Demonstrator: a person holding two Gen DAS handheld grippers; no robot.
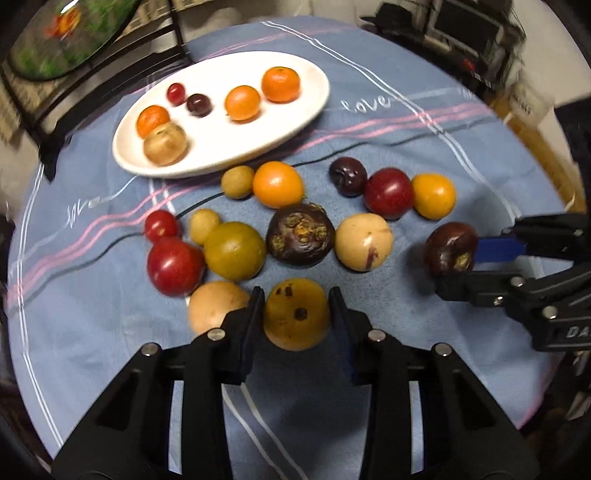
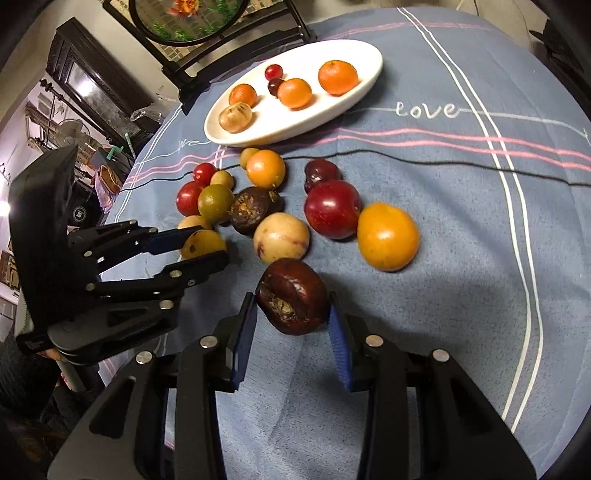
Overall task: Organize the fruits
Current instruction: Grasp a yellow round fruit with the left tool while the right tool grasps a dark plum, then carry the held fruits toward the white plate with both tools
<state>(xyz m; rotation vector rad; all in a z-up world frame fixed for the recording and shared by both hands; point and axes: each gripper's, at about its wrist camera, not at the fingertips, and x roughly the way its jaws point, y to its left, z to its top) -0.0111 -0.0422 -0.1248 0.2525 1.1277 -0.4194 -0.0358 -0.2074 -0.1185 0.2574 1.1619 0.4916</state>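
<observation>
My left gripper is shut on a yellow, dark-spotted fruit near the front of the table; the right wrist view shows the same gripper and fruit. My right gripper is shut on a dark brown wrinkled fruit, which appears at the right in the left wrist view. A white oval plate at the back holds several small fruits: oranges, dark cherries and a tan one. Several loose red, yellow, orange and purple fruits lie on the cloth between plate and grippers.
A blue cloth with pink and white stripes covers the round table. A dark wooden stand with a round picture rises behind the plate. Dark equipment sits beyond the table's far right edge. Bare cloth lies at the right.
</observation>
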